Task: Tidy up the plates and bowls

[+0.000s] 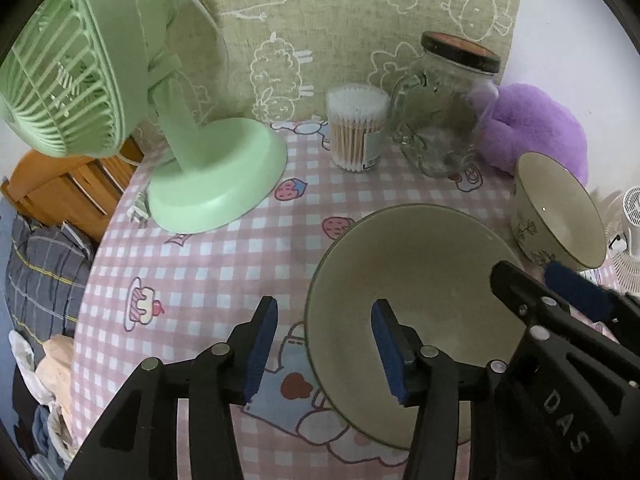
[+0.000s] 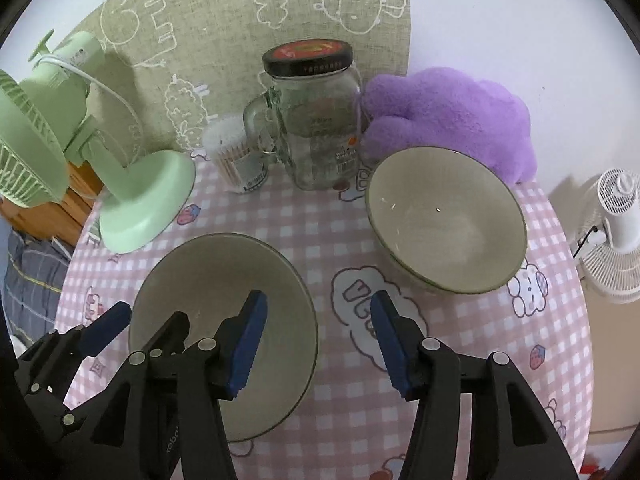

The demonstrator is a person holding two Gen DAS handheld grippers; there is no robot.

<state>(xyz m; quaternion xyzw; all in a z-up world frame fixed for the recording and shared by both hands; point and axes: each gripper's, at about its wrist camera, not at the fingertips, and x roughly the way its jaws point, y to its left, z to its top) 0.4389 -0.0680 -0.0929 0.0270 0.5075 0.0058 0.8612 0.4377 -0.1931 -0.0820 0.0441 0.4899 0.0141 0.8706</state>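
Two cream bowls with dark rims sit on the pink checked tablecloth. The near bowl (image 1: 412, 280) (image 2: 216, 280) lies low between both grippers. The far bowl (image 1: 560, 216) (image 2: 448, 220) stands to its right, in front of the purple plush. My left gripper (image 1: 324, 344) is open; its jaws straddle the near bowl's left rim, one finger inside the bowl and one outside. My right gripper (image 2: 320, 340) is open; its left finger is over the near bowl's right rim, its right finger over the cloth. Each gripper also shows in the other view, the right one (image 1: 560, 300) and the left one (image 2: 120, 328).
A green desk fan (image 1: 192, 168) (image 2: 132, 200) stands at the left. A cotton swab tub (image 1: 356, 128) (image 2: 236, 156) and a glass jar with a dark lid (image 1: 444, 112) (image 2: 316, 120) stand at the back. A purple plush (image 1: 536, 128) (image 2: 448, 116) lies back right. A white fan (image 2: 616, 232) stands beyond the table's right edge.
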